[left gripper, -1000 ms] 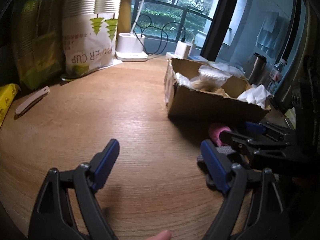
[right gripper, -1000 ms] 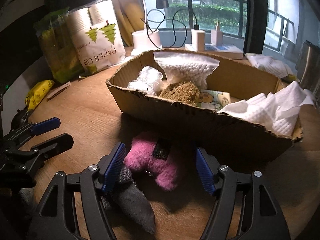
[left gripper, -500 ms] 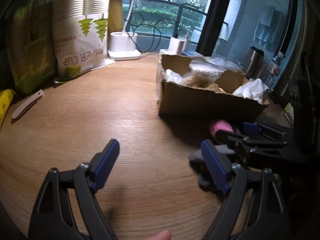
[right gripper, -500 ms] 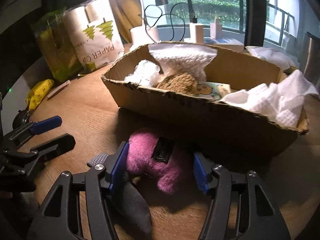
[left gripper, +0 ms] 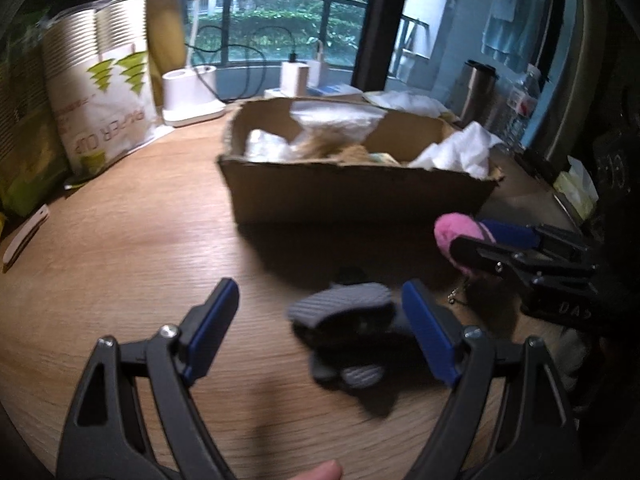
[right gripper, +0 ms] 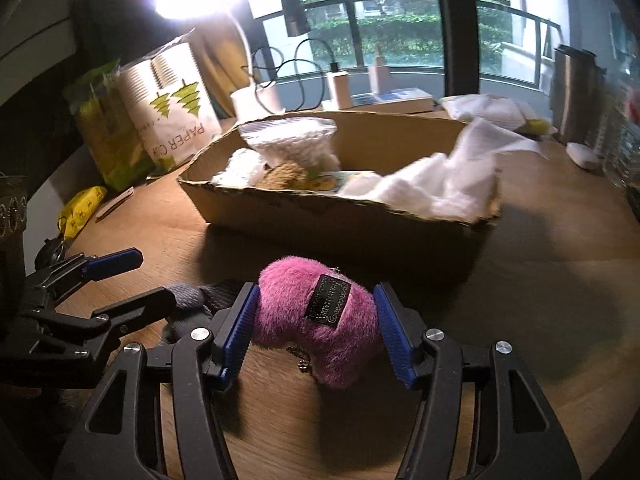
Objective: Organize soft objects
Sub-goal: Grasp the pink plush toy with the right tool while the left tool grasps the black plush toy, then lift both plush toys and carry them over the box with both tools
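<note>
My right gripper is shut on a pink plush toy with a black label and holds it above the wooden table, in front of the cardboard box. The toy also shows in the left wrist view, between the right gripper's fingers. My left gripper is open and empty, its fingers either side of a grey sock lying on the table. The sock's cuff shows in the right wrist view. The box holds white tissue, a plastic bag and other soft items.
A paper cup pack and green bags stand at the back left. A white lamp base, chargers and cables sit behind the box. A steel flask stands back right. A yellow packet lies at the table's left edge.
My right gripper closed on the pink toy and lifted it off the table. My left gripper moved right, bringing the grey sock between its open fingers.
</note>
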Action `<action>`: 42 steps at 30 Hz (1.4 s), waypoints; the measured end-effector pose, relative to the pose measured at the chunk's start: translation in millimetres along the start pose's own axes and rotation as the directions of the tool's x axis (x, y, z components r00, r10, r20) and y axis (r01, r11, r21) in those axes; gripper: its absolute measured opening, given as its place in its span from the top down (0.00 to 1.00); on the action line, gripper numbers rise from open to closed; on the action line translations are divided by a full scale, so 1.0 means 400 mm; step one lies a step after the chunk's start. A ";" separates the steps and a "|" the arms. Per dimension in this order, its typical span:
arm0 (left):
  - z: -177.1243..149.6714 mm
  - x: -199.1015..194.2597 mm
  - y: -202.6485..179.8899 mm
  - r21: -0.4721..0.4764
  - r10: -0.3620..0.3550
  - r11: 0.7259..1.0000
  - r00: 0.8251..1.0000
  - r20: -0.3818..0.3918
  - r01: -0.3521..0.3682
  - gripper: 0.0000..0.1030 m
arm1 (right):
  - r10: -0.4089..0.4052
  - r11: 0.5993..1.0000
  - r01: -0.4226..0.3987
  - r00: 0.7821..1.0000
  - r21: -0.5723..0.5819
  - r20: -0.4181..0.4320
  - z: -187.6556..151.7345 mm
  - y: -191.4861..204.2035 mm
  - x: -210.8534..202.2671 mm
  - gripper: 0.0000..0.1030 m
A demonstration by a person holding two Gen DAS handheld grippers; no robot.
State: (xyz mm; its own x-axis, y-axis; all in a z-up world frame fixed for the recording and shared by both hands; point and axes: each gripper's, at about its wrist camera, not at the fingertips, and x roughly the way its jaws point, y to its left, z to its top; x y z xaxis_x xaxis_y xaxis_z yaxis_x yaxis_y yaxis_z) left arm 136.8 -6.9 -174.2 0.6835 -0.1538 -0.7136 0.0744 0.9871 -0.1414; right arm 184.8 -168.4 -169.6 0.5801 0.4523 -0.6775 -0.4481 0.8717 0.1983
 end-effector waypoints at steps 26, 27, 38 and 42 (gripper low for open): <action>-0.030 0.085 -0.090 0.130 -0.001 0.991 0.991 -0.137 0.019 0.39 | -0.073 0.997 0.073 0.997 -0.019 -0.035 -0.053 -0.068 0.000 0.35; -0.031 0.081 -0.090 0.128 -0.010 0.991 0.990 -0.138 0.028 0.44 | -0.074 0.997 0.073 0.997 -0.019 -0.034 -0.054 -0.067 0.000 0.35; -0.014 0.014 -0.075 0.098 -0.046 0.994 0.997 -0.066 0.053 0.49 | -0.054 0.999 0.054 0.998 -0.006 -0.011 -0.056 -0.066 -0.034 0.40; -0.004 -0.006 -0.064 0.082 -0.056 0.995 0.998 -0.039 0.059 0.49 | -0.044 0.999 0.045 0.999 -0.012 0.012 -0.046 -0.057 -0.058 0.40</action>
State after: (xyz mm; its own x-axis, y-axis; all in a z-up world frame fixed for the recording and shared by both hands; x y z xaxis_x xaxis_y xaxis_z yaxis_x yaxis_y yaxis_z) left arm 132.2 -32.0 -170.2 0.6494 -0.2108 -0.7306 0.1741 0.9765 -0.1269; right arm 169.1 -202.3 -171.6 0.6073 0.4152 -0.6774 -0.4301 0.8886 0.1591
